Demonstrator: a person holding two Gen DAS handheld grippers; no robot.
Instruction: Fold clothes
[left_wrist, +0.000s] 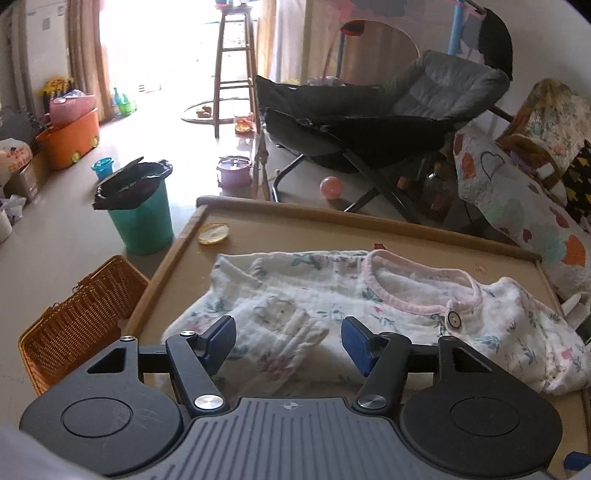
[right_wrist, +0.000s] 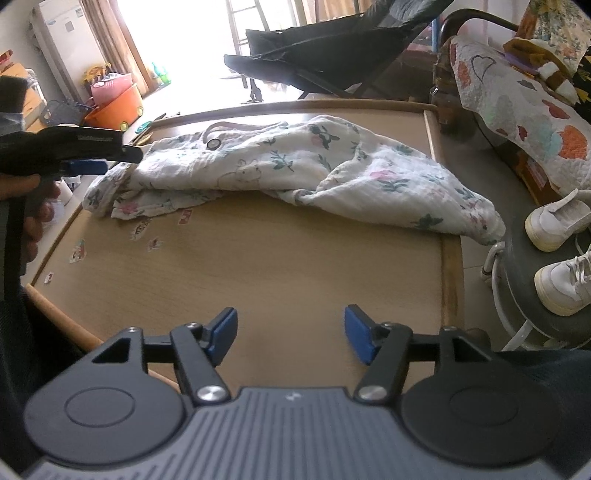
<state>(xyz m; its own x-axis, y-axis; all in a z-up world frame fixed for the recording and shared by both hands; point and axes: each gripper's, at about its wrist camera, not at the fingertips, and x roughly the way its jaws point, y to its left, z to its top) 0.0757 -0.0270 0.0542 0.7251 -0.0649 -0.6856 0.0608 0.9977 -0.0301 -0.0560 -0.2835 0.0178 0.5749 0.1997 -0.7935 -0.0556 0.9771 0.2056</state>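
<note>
A white floral baby garment (left_wrist: 369, 306) with a pink collar and a brown button lies rumpled on the wooden table (left_wrist: 192, 258). My left gripper (left_wrist: 289, 341) hovers open over its near left part, blue pads apart, with a fold of cloth below the gap and not pinched. In the right wrist view the same garment (right_wrist: 295, 170) stretches across the far half of the table (right_wrist: 258, 266). My right gripper (right_wrist: 291, 334) stands open over bare wood near the front edge, nothing between its pads. The left gripper (right_wrist: 92, 157) shows at the left, held by a hand, at the garment's left end.
Small stickers (right_wrist: 142, 229) dot the tabletop. A yellow lid-like object (left_wrist: 213, 233) lies at the far left corner. Beside the table stand a wicker basket (left_wrist: 81, 321) and a green bin (left_wrist: 140, 214). A dark folding chair (left_wrist: 376, 122), a patterned quilt (right_wrist: 517, 110) and white shoes (right_wrist: 557, 225) crowd the far and right sides.
</note>
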